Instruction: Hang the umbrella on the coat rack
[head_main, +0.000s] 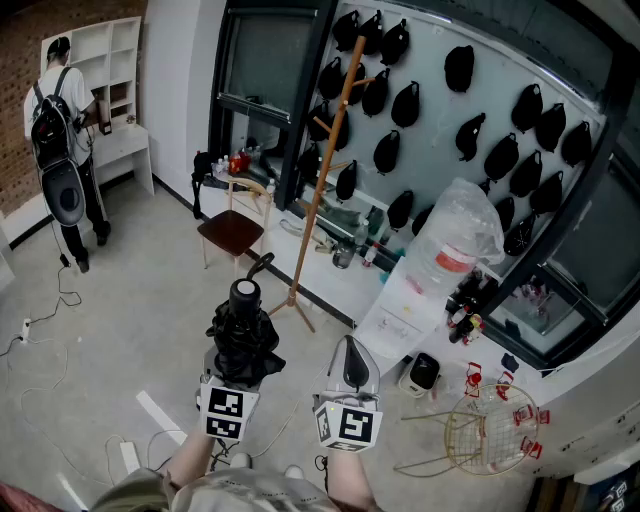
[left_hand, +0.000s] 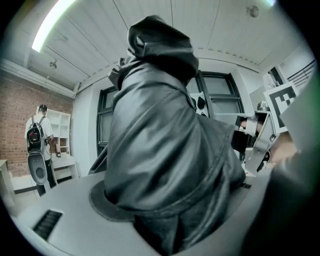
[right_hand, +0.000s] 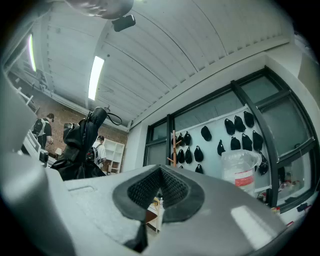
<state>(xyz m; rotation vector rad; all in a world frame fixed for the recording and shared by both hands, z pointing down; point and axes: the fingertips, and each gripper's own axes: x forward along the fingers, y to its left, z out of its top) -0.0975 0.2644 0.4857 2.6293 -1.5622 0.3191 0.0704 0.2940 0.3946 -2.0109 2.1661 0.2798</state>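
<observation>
Black umbrella (head_main: 243, 338) pinched by left gripper (left_hand: 167, 212) fingers; right gripper (right_hand: 150, 200) fingers pressed together.

I look down on a grey floor (head_main: 140, 310) with white cables (head_main: 62, 295) lying loose on it. At the far left is a brick wall (head_main: 15, 150). Beside it stands a white shelf unit (head_main: 108, 50) with a white desk below, and a person with a black backpack (head_main: 62, 110) stands in front of it. Further right comes a dark-framed window (head_main: 265, 60), then a pale wall panel (head_main: 500, 70) where many black caps (head_main: 459, 68) hang in rows. A wooden chair with a dark red seat (head_main: 232, 230) stands below the window. To the right stands a white water dispenser (head_main: 405, 305), its bottle wrapped in clear plastic. A gold wire basket (head_main: 490, 428) is on the floor near it. The ceiling (right_hand: 165, 45) is of white panels with long light strips (right_hand: 95, 77).
</observation>
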